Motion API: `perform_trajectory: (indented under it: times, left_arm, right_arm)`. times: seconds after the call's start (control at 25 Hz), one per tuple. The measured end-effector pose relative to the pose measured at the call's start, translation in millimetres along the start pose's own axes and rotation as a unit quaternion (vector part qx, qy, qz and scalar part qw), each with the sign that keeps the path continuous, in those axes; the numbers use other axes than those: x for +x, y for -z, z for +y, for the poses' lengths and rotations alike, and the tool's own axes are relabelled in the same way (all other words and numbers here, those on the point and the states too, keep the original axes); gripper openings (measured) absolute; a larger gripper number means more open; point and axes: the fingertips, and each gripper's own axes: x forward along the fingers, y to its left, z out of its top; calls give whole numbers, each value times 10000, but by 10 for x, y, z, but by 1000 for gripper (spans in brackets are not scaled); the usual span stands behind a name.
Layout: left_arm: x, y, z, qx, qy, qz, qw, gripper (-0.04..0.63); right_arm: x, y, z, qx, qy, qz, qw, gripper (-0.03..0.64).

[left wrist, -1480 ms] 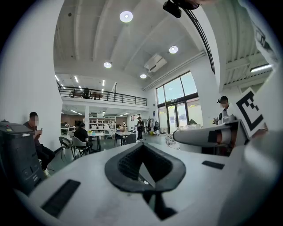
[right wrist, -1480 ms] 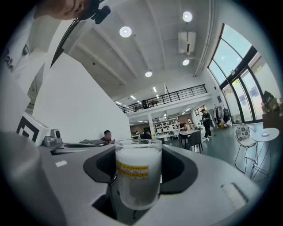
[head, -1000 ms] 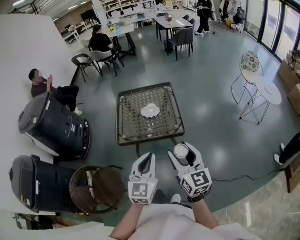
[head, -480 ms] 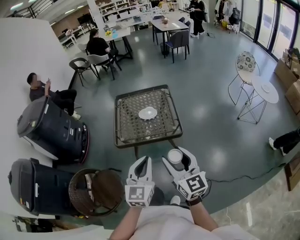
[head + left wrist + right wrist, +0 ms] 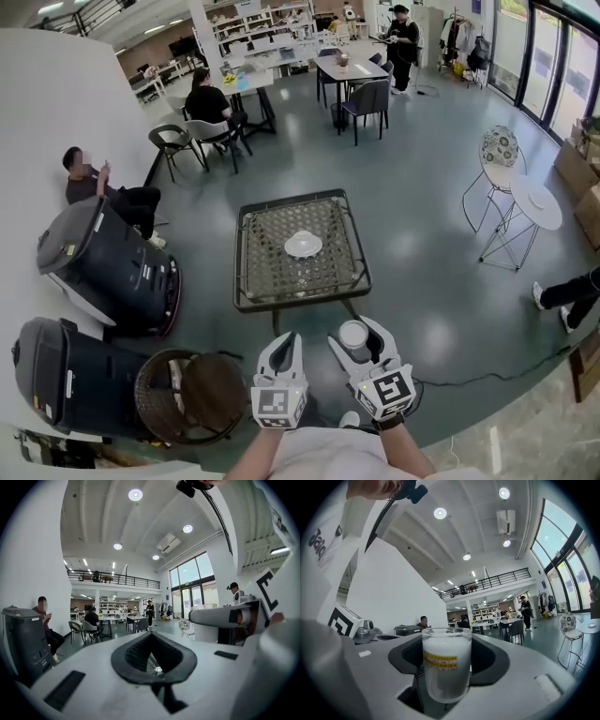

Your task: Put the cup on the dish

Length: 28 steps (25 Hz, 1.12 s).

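Note:
A frosted white cup with a yellow band stands upright between the jaws of my right gripper, which is shut on it. I hold it low in the head view, above the floor and short of the table's near edge. The white dish lies in the middle of a square dark woven-top table. My left gripper is beside the right one, shut with nothing in it.
Two dark wheeled bins and a round wicker basket stand left of me. White wire tables are at the right, and a cable crosses the floor. Seated people and chairs are far behind the table.
The table and dish sit a little lower in the head view than before. Both grippers keep their pose side by side, the cup still held in the right one.

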Motion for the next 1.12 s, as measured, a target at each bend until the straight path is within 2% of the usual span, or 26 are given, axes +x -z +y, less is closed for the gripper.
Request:
perform_trajectory:
  times: [0.24,0.44,0.6,0.8,1.0,1.12]
  left_arm:
    - [356,121,418,-398,8,-76,9992,5]
    - [785,41,735,-472,97,-222,9986,5]
    - [1068,174,1162,-610,12,-39,9981,5]
    - [1347,41,1653,-717,-71,-235,9971,5]
    - [1486,136,2159,-878,-130,-190,9959,5]
    - [1530,155,2356,-782,-72,-282,9965,5]
  right_arm:
    - [398,75,-195,-120,178,66,9997,256]
    - [800,56,-329,-326,351,214,9986,256]
    - [1260,-14,-334,-423,347,271,9981,256]
    - [1842,-44,-339,-390,284,296,9984,256]
    - [2476,5,-199,-392,130,332,9986,256]
    - [2703,32,-146,-475,162,240,9985,256]
